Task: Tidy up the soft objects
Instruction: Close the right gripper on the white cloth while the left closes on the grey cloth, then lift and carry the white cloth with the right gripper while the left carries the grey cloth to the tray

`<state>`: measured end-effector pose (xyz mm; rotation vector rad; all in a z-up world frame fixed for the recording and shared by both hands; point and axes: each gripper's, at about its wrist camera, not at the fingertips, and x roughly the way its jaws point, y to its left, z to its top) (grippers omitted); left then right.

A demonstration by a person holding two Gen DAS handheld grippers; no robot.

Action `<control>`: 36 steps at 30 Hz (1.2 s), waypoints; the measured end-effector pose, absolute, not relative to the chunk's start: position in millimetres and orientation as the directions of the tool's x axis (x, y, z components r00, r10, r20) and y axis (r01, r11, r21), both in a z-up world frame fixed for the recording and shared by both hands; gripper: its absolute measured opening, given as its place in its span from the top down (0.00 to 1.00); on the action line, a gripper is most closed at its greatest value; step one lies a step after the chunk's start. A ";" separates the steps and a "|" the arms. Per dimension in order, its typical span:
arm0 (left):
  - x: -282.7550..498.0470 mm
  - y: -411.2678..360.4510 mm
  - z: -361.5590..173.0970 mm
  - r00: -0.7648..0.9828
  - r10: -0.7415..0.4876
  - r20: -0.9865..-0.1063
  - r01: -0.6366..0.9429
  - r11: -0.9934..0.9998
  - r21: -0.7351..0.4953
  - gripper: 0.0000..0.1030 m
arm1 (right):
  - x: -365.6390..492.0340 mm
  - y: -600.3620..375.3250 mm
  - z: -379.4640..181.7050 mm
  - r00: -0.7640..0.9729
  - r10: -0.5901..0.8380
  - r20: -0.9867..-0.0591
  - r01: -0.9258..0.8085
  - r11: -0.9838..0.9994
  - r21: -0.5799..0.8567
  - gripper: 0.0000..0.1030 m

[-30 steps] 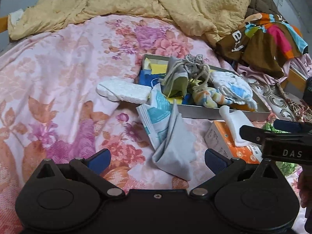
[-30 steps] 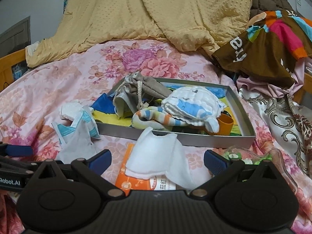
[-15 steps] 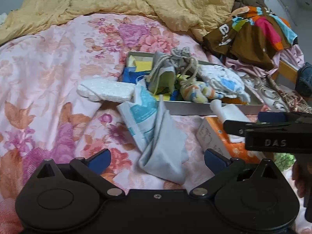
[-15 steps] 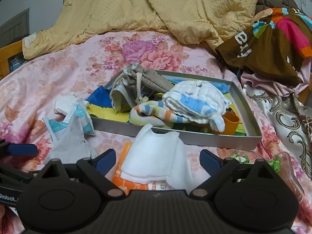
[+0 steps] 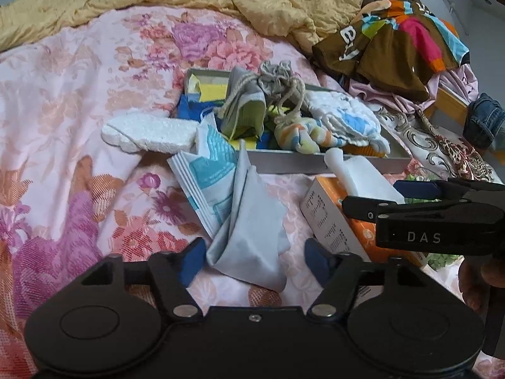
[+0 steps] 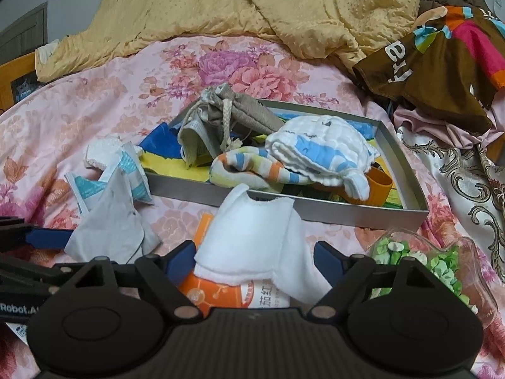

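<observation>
Blue-padded left gripper [image 5: 251, 262]: jaws have just been closing, now flanking the near end of a grey cloth [image 5: 249, 221], pads not pressing it.
Right gripper [image 6: 254, 260]: jaws have just been narrowing, straddling a white cloth [image 6: 255, 237]; whether the pads touch it is unclear.
White cloth: draped over an orange carton [image 6: 217, 293] on the floral bedspread [image 5: 63, 126].
Grey cloth: overlaps a blue-and-white packet [image 5: 208, 173].
Metal tray [image 6: 315, 203]: beyond both cloths, holding a drawstring pouch [image 6: 240, 113], striped sock [image 6: 240, 165] and quilted baby cloth [image 6: 318, 148].
Yellow blanket [image 6: 236, 3]: farthest back.
</observation>
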<state>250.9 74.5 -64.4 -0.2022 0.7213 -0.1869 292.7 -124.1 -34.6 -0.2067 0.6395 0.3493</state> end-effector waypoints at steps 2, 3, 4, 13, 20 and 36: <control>251.1 73.4 -65.3 0.733 -0.226 -0.642 0.093 0.968 -0.235 0.53 | 292.5 -125.5 -34.6 0.744 0.263 -0.615 -0.384 0.921 -0.070 0.19; 251.1 72.8 -65.1 0.732 -0.217 -0.646 0.090 0.970 -0.224 0.58 | 292.7 -126.3 -34.6 0.742 0.267 -0.615 -0.385 0.920 -0.065 0.20; 251.1 72.3 -64.8 0.731 -0.214 -0.648 0.091 0.972 -0.218 0.60 | 292.7 -127.2 -34.8 0.740 0.272 -0.616 -0.387 0.920 -0.058 0.21; 245.3 62.1 -57.3 0.725 -0.246 -0.643 0.140 0.967 -0.211 0.80 | 290.4 -127.8 -33.9 0.729 0.302 -0.614 -0.401 0.915 -0.027 0.35; 239.0 51.4 -54.4 0.737 -0.259 -0.624 0.190 0.966 -0.177 0.85 | 285.5 -128.9 -31.5 0.728 0.315 -0.609 -0.411 0.911 -0.020 0.53; 222.8 43.4 -28.2 0.812 -0.256 -0.524 0.218 0.967 -0.134 0.87 | 251.3 -137.8 -16.0 0.783 0.294 -0.548 -0.401 0.912 -0.083 0.92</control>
